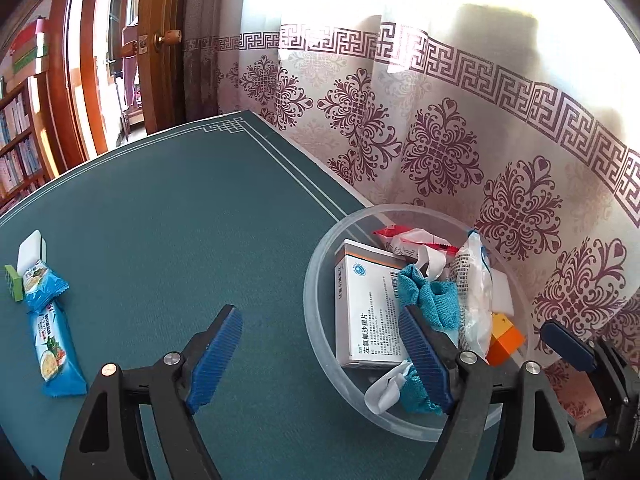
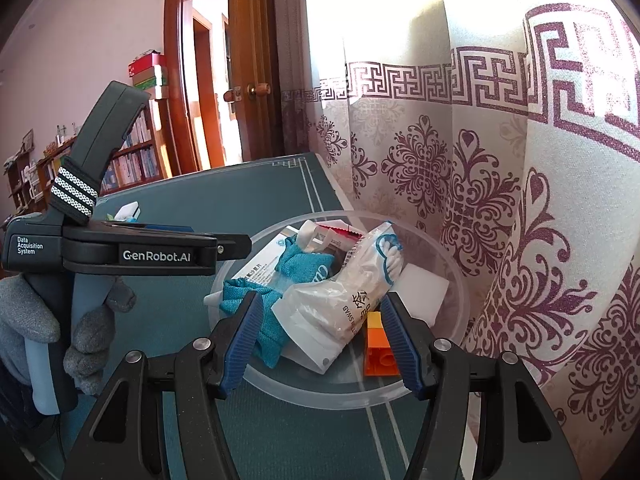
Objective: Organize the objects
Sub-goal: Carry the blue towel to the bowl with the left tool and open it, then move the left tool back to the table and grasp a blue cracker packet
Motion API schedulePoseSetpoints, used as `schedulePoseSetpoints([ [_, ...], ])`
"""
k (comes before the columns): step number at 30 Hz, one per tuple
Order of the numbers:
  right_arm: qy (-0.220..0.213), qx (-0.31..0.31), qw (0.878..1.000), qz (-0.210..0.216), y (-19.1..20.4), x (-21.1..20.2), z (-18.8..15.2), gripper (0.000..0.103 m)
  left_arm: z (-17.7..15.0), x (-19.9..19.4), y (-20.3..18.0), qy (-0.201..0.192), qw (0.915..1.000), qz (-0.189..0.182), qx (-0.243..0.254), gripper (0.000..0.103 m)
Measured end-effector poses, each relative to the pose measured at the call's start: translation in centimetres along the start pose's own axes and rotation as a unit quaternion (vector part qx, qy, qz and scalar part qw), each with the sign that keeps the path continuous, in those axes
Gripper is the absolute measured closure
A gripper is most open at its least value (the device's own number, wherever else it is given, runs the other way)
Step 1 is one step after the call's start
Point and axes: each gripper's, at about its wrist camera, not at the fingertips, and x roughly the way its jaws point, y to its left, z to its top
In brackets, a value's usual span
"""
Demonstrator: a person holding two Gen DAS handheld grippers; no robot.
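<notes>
A clear plastic bowl [image 1: 320, 320] stands at the table's right edge by the curtain. It holds a white medicine box [image 1: 368, 304], a teal cloth [image 1: 432, 300], a swab bag [image 1: 476, 300], a red-white packet [image 1: 412, 240] and an orange block [image 1: 506, 344]. My left gripper [image 1: 320, 356] is open and empty, its right finger over the bowl's near side. My right gripper [image 2: 320, 340] is open and empty above the bowl [image 2: 460, 296], with the swab bag [image 2: 344, 300] and orange block [image 2: 378, 348] between its fingers. Two blue snack packets [image 1: 52, 328] lie on the table at far left.
A green block [image 1: 14, 288] and a white piece [image 1: 30, 248] lie by the snack packets. The green table mat [image 1: 180, 220] spreads left of the bowl. A patterned curtain [image 1: 460, 140] hangs right behind the bowl. A gloved hand [image 2: 24, 320] holds the left gripper's body [image 2: 156, 256].
</notes>
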Motion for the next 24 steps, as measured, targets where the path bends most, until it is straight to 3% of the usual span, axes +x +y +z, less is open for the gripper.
schedulePoseSetpoints([
  [16,0.015,-0.031,0.999,0.015,3.2,0.6,-0.3,0.04,-1.9,-2.5,7.5,-0.007,0.9954,0.062,-0.072,0.014],
  [24,0.017,-0.047,0.998,0.031,5.5,0.9,0.0,0.04,-2.8,-3.6,12.0,-0.015,0.9859,0.124,-0.112,0.008],
])
